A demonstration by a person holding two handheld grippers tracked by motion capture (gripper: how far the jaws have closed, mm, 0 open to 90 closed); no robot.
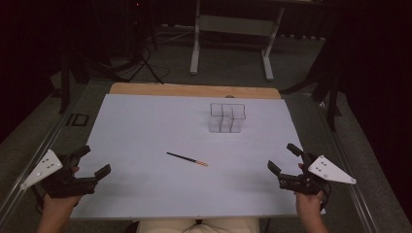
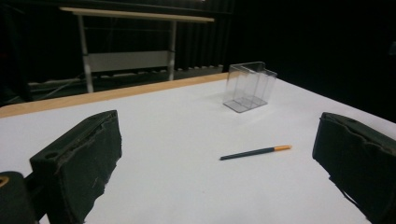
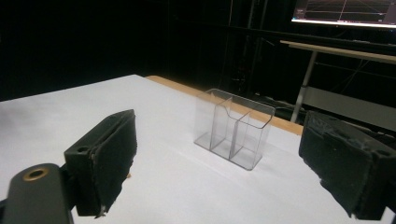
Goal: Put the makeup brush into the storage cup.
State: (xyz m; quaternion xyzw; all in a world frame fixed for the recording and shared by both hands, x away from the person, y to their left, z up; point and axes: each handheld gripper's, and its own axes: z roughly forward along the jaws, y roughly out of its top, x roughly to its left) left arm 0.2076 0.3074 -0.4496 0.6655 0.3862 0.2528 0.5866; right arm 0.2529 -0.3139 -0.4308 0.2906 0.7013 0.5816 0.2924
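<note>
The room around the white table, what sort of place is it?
Probably a lab or recording workspace, not a home. A white-framed height-adjustable desk stands behind on grey carpet, loose black cables lie on the floor, and a lit computer monitor showing graph lines glows in the dark background.

White-legged desk (image 1: pixel 231 29) beyond table; monitor (image 3: pixel 344 11) lit; floor cables (image 1: pixel 145 60).

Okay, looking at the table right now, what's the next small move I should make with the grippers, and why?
Probably bring the right gripper in toward the pencil, jaws kept open. The pencil lies flat and alone on the white table, apart from the clear plastic organizer standing empty behind it. Both grippers sit open at the near corners holding nothing, the left gripper included, and the pencil's orange tip points toward the right side.
</note>
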